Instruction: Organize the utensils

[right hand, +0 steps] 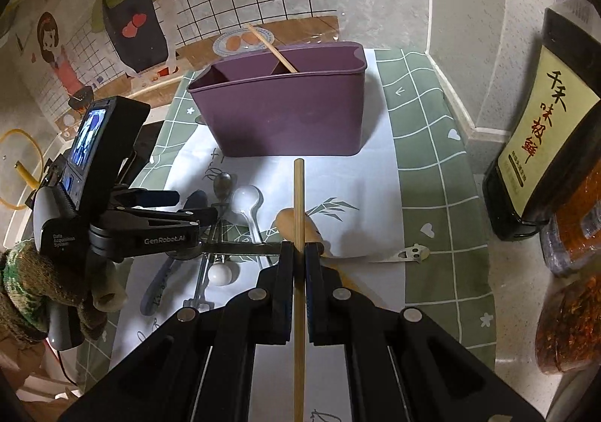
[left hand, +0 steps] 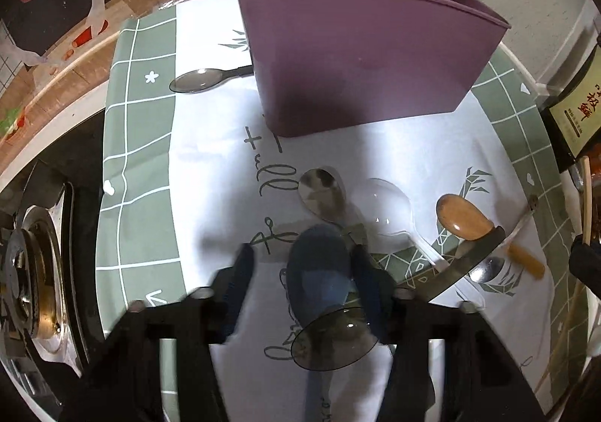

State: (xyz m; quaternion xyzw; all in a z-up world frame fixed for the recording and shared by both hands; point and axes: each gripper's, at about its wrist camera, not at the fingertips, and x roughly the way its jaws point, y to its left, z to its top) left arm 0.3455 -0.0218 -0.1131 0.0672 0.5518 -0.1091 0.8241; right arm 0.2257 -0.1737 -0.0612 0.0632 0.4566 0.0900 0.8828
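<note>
A purple divided holder (left hand: 357, 57) (right hand: 278, 114) stands on the mat with one chopstick (right hand: 270, 48) leaning in it. My left gripper (left hand: 303, 251) (right hand: 195, 206) points down over a dark blue spoon (left hand: 319, 264). The spoon's bowl lies between the fingers, with a gap on its left side, so the jaws are open. A smoked clear spoon (left hand: 334, 339) lies just under it. My right gripper (right hand: 299, 249) is shut on a wooden chopstick (right hand: 299, 196), held upright in front of the holder.
On the mat lie a metal spoon (left hand: 323, 192), a clear spoon (left hand: 390, 207), a wooden spoon (left hand: 465, 223) and another smoked spoon (left hand: 203, 78). A gas burner (left hand: 33, 264) is at the left. A sauce bottle (right hand: 544, 129) and chilli packs (right hand: 574, 309) stand at the right.
</note>
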